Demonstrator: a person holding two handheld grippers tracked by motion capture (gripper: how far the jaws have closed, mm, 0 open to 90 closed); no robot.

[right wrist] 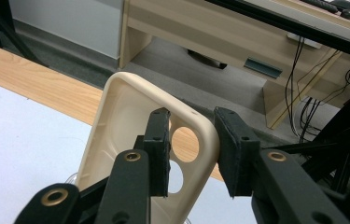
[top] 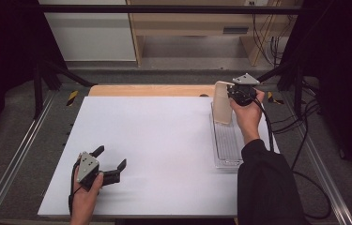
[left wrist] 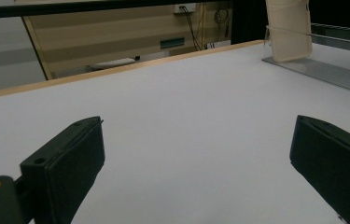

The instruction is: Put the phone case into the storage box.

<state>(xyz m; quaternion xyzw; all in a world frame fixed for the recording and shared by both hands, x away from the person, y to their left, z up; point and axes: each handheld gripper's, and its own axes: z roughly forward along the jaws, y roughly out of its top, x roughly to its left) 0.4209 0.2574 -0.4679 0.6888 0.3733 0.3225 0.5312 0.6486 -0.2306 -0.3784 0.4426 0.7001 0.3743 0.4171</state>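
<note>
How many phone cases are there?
1. The cream phone case stands upright at the far end of the clear tray, on the table's right side, with the right gripper around its edge. Nothing looks hidden.

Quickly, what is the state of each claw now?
Left claw: open, holding nothing, over the white table.
Right claw: shut on the beige phone case, gripping its edge.

Phone case (top: 222, 102) over tray (top: 227, 145), table's (top: 164, 140) right.

Cream phone case (top: 222, 103) — upright over clear tray's (top: 226, 143) far end — camera cutout up.
</note>
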